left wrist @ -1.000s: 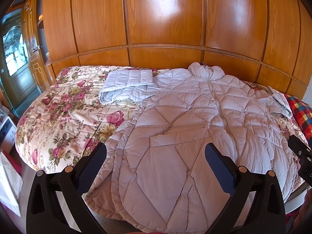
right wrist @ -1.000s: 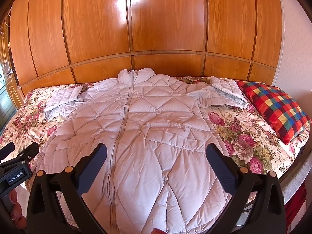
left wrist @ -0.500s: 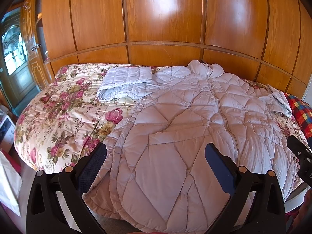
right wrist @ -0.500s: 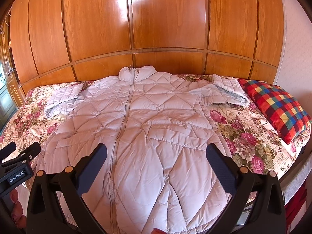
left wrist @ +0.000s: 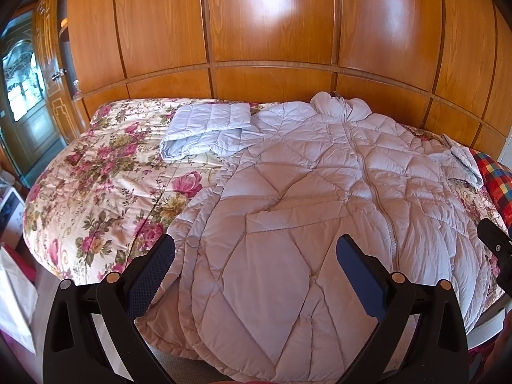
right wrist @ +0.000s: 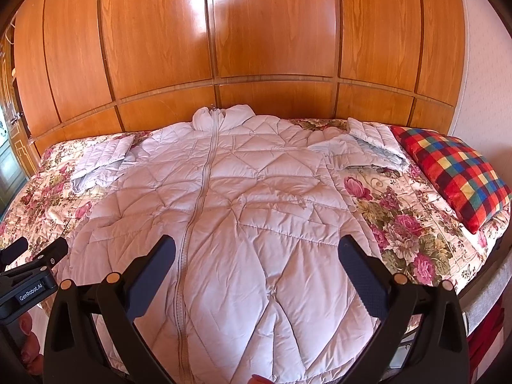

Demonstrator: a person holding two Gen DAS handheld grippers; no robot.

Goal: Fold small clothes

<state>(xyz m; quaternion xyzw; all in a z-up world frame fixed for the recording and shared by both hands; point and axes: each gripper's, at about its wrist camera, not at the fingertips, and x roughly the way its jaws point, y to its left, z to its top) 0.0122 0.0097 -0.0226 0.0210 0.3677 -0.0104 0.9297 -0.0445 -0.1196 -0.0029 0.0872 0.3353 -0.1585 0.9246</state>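
A pale lilac quilted jacket (left wrist: 320, 198) (right wrist: 243, 204) lies flat and zipped on the bed, collar toward the headboard, hem at the near edge. Its left sleeve (left wrist: 208, 128) (right wrist: 99, 163) is folded up beside the body; its right sleeve (right wrist: 368, 144) (left wrist: 460, 163) is folded likewise. My left gripper (left wrist: 256, 249) hovers open above the hem's left half, nothing between its fingers. My right gripper (right wrist: 256, 249) hovers open over the hem's right half, apart from the cloth. Part of the left gripper (right wrist: 28, 272) shows at the right wrist view's left edge.
The bed carries a floral quilt (left wrist: 96, 185) (right wrist: 409, 224). A red checked pillow (right wrist: 454, 172) lies at the right side. Wooden panelling (left wrist: 272, 32) backs the bed. A door (left wrist: 22, 96) stands far left, with white items (left wrist: 12, 217) on the floor beside the bed.
Both views have shifted slightly: the jacket sits a little lower and nearer in each frame. Both grippers stay open and the jacket lies unmoved.
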